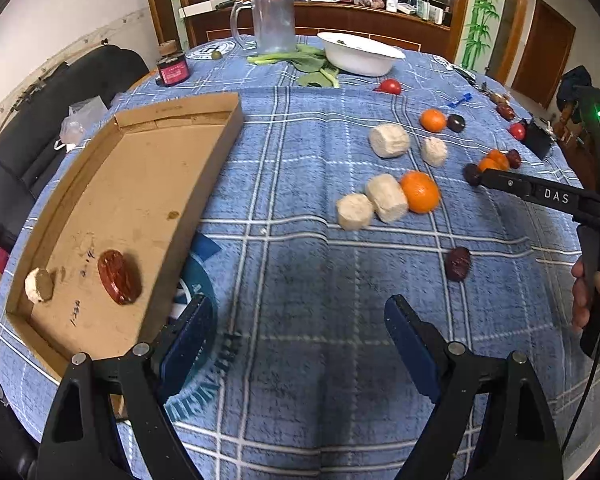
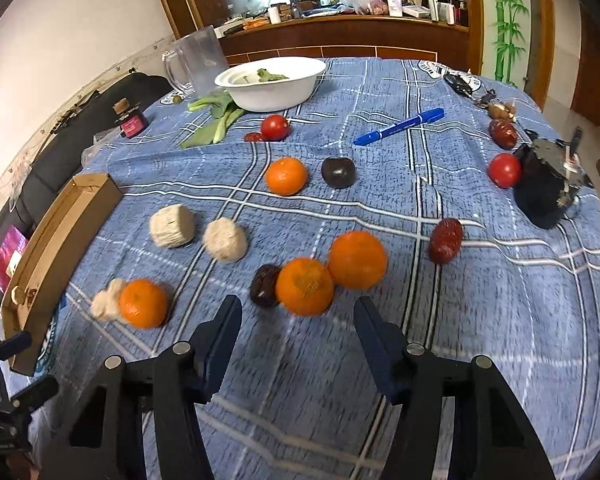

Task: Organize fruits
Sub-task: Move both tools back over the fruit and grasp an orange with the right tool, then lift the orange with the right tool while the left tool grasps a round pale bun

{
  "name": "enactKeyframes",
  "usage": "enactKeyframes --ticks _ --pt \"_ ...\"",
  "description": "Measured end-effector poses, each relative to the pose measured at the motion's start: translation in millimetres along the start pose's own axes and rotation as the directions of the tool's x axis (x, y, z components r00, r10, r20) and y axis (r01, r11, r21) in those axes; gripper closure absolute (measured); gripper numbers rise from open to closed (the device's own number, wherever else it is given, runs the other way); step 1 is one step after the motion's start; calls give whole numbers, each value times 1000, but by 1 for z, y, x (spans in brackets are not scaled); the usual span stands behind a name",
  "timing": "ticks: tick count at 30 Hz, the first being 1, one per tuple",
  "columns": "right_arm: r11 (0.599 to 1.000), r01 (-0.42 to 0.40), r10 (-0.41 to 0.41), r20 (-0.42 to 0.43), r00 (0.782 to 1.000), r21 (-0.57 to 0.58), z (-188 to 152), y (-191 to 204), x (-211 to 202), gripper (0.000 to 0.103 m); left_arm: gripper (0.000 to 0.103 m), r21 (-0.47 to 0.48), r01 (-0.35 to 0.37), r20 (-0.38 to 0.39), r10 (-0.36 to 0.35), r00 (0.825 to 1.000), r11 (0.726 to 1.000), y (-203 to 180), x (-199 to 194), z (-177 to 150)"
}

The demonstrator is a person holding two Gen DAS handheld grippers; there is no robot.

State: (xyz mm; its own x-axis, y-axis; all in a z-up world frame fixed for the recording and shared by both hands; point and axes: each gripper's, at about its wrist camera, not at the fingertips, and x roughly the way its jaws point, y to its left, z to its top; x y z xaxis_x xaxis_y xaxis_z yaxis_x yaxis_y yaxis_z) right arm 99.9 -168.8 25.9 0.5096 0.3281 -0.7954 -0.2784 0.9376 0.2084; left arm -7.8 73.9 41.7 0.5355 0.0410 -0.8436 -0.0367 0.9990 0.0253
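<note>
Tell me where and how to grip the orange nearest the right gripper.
Grip the nearest orange across its widest middle, coming from above and the near side. A dark date touches its left and another orange its right, so probably put one finger in front and one behind. The right gripper is open and empty.

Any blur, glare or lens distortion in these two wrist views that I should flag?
Left wrist view: mostly sharp, slight smear on the cardboard tray; the window behind the glass jug is blown out; strong fisheye bending at the edges. Right wrist view: motion blur on the near oranges and the tablecloth; same overexposed window and barrel distortion.
</note>
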Motion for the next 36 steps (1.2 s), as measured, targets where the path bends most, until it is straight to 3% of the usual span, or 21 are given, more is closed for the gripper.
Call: enactKeyframes --ticks 2,4,7,9,24,29,30,33,36 --pt "999 -32 32 -13 999 -2 4 -3 7 49 16 -9 0 -3 0 1000 1000 2 4 5" --pt "998 -63 63 -18 998 -19 7 -2 12 49 16 -14 2 -14 -2 1000 1000 3 9 9" --pt "995 -63 62 -23 998 -82 10 5 15 57 16 -23 5 -25 -6 1000 1000 2 15 15" --pt "995 -64 62 -22 998 -83 9 4 10 73 16 -11 17 -29 -17 999 1000 -1 19 20" --pt "996 -77 78 -39 996 33 -17 -22 -12 70 17 73 40 -36 -38 999 996 -20 66 54" --pt "996 -78 80 -43 996 53 -16 -24 -10 70 59 93 73 -8 -73 997 993 -21 69 55" --pt "996 -76 78 -43 996 54 -16 -24 -10 70 71 102 81 -4 -81 997 991 -22 68 55" --pt "997 -66 68 -48 997 42 -13 -21 -8 69 74 102 97 -8 -97 995 990 -23 67 56" --pt "998 -52 53 -54 997 22 -9 -16 -4 56 74 69 132 -14 -131 991 989 -17 67 56"
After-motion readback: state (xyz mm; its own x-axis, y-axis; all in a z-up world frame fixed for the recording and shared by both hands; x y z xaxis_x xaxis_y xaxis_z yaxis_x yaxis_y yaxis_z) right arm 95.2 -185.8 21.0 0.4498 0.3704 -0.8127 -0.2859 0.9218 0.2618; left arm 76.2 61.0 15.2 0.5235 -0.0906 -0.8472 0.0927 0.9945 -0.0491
